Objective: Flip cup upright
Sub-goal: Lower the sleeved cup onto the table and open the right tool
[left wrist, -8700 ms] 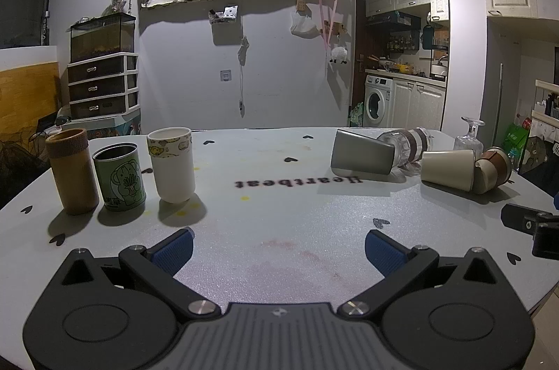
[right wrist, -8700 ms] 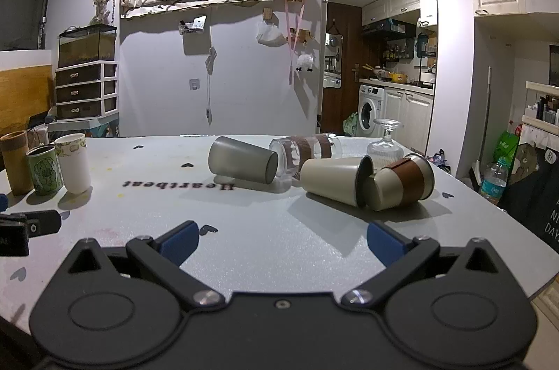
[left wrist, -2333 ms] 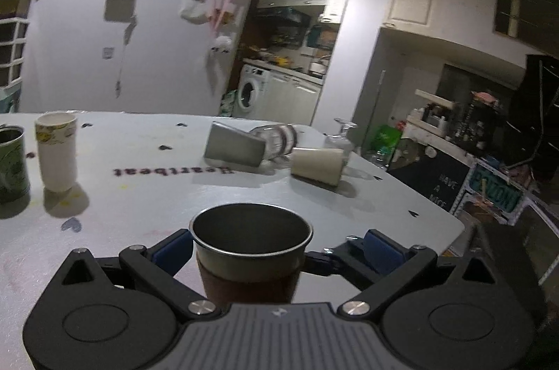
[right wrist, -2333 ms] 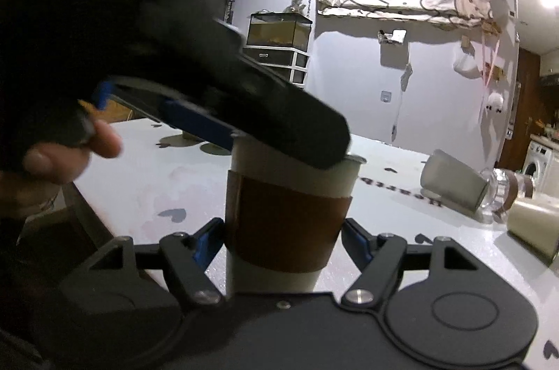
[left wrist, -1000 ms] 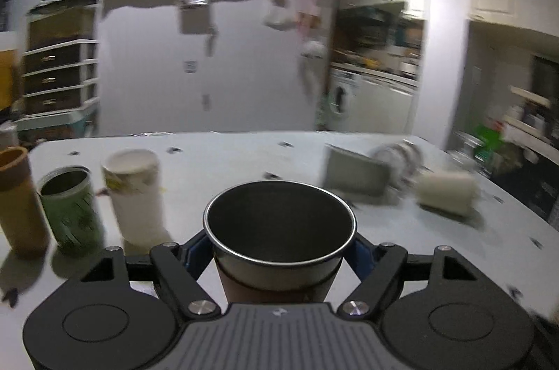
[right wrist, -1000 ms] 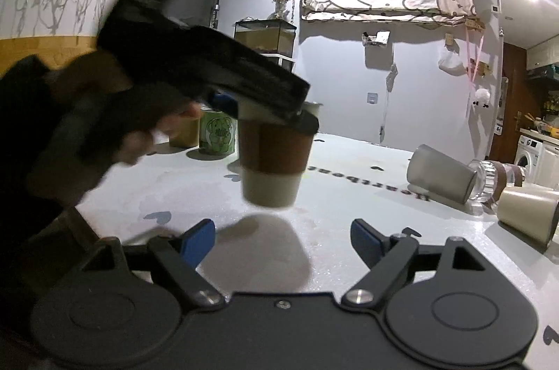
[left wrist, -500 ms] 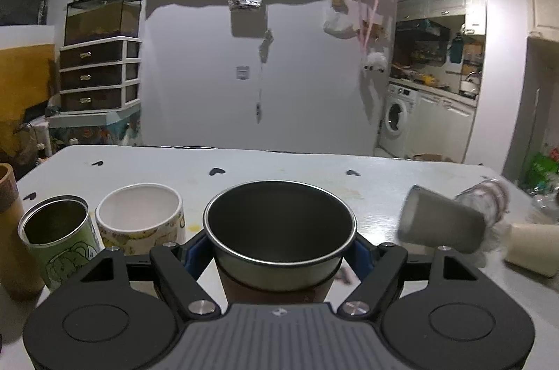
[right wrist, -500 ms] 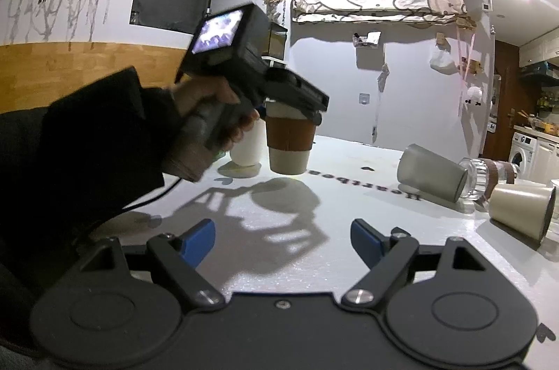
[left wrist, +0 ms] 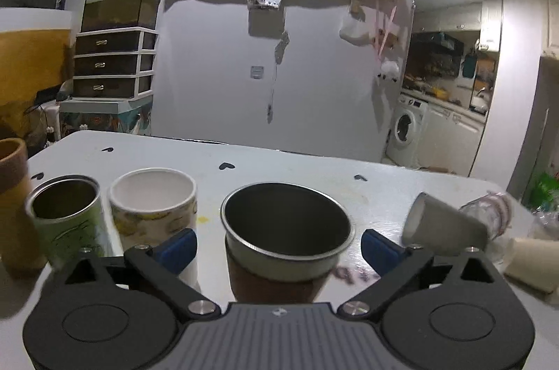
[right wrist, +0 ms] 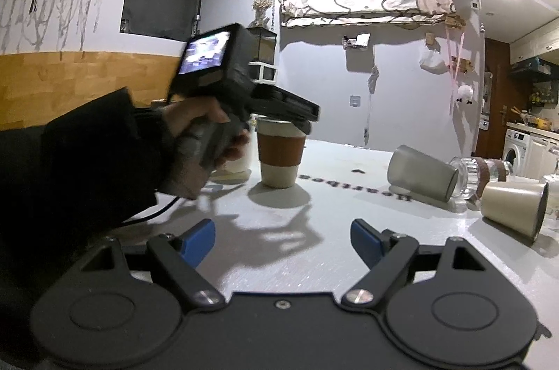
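Note:
The cup with the brown sleeve (left wrist: pixel 284 242) stands upright on the table, mouth up, between the fingers of my left gripper (left wrist: pixel 277 246). The jaws stand apart from its sides, so the gripper is open. In the right wrist view the same cup (right wrist: pixel 281 157) stands on the table under the left gripper's front end. My right gripper (right wrist: pixel 283 239) is open and empty, low over the table, well short of the cup.
A white patterned cup (left wrist: pixel 153 207), a green tin (left wrist: pixel 66 216) and a brown cup (left wrist: pixel 12 202) stand upright left of the sleeved cup. A grey cup (right wrist: pixel 421 172), a glass bottle (right wrist: pixel 478 174) and a beige cup (right wrist: pixel 513 207) lie on their sides at right.
The left gripper has set the sleeved cup down beside the white cup and its jaws have opened off it. The right gripper has stayed open and nearly still.

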The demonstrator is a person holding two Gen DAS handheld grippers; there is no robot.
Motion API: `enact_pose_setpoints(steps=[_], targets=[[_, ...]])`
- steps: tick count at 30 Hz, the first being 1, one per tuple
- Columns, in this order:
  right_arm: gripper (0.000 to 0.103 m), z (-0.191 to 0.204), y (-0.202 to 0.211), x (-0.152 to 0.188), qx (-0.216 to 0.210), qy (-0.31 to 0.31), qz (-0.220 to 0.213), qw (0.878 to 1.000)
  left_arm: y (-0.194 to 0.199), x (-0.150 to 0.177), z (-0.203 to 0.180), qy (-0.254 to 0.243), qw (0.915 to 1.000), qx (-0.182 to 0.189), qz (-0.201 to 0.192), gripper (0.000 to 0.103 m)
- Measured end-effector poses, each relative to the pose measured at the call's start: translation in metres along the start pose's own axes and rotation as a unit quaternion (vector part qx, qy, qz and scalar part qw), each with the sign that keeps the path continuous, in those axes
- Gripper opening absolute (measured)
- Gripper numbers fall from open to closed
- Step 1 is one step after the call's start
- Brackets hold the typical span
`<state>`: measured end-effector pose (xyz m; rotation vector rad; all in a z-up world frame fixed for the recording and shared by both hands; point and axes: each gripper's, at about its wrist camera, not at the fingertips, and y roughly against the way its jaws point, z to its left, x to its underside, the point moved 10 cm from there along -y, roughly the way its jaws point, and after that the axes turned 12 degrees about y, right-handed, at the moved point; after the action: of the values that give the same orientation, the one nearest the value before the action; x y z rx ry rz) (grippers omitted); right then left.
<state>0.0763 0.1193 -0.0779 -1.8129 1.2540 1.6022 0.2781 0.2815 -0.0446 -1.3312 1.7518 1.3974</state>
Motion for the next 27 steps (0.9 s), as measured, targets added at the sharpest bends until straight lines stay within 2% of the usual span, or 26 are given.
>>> enact_pose_setpoints(steps=[3, 7, 12, 20, 27], targets=[[0.085, -0.008, 0.001, -0.006, 0.011, -0.005, -0.006, 1.0, 0.028, 0.002, -0.004, -0.007, 0.9998, 0.018, -0.011, 0.1], [0.088, -0.02, 0.003, -0.014, 0.032, -0.017, -0.013, 0.999, 0.069, 0.008, -0.006, -0.031, 0.9984, 0.02, -0.041, 0.103], [0.089, -0.037, 0.007, -0.021, 0.056, -0.031, -0.019, 0.998, 0.11, 0.031, 0.001, -0.036, 0.9988, 0.021, -0.026, 0.103], [0.094, -0.049, 0.011, -0.023, 0.084, -0.04, -0.017, 0.995, 0.15, 0.054, 0.013, -0.051, 0.9978, 0.002, -0.041, 0.103], [0.102, -0.057, 0.008, -0.017, 0.106, -0.048, -0.001, 0.993, 0.173, 0.072, 0.021, -0.035, 0.9982, 0.002, -0.05, 0.103]])
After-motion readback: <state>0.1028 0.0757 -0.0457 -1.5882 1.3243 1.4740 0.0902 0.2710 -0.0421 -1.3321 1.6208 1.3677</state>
